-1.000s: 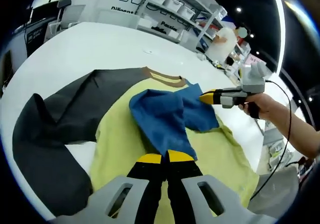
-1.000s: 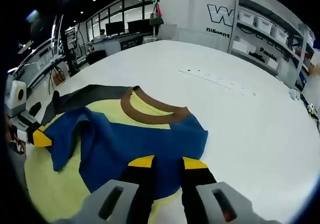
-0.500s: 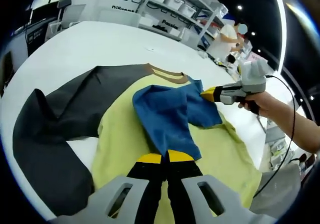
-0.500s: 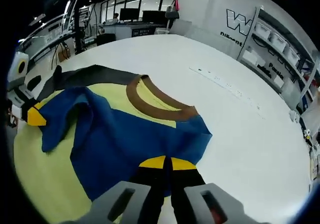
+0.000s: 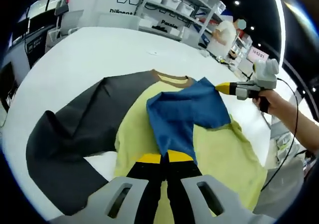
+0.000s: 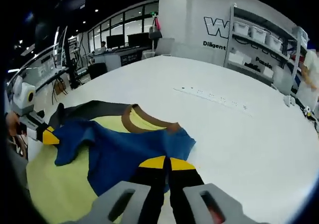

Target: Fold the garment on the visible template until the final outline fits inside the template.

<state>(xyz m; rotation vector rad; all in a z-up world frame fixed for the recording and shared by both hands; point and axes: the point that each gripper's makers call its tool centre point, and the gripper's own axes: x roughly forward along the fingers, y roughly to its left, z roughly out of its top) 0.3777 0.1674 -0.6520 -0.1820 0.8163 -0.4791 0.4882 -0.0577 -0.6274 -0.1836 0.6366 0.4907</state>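
A T-shirt lies on the white table (image 5: 94,49): yellow body (image 5: 219,154), brown collar (image 5: 172,78), dark grey sleeve (image 5: 75,134) spread to the left, blue sleeve (image 5: 184,116) folded over the chest. My left gripper (image 5: 164,157) is shut on the blue sleeve's end. At that sleeve's shoulder edge, held by a hand (image 5: 271,102), is my right gripper (image 5: 227,88). In the right gripper view my right gripper (image 6: 167,163) is shut on the blue sleeve (image 6: 129,151), and the left gripper (image 6: 47,136) pinches its far end beside the yellow body (image 6: 60,184).
A power strip (image 6: 214,93) lies on the table beyond the collar (image 6: 144,121). Shelves with white bins (image 5: 174,4) and a standing person (image 5: 224,34) are past the far edge. Desks with monitors (image 6: 124,34) stand further back. A cable (image 5: 286,149) hangs from the right gripper.
The right gripper's jaws, open one second ago, have shut on the blue sleeve. The sleeve is now drawn flatter between the two grippers. Both cameras have shifted.
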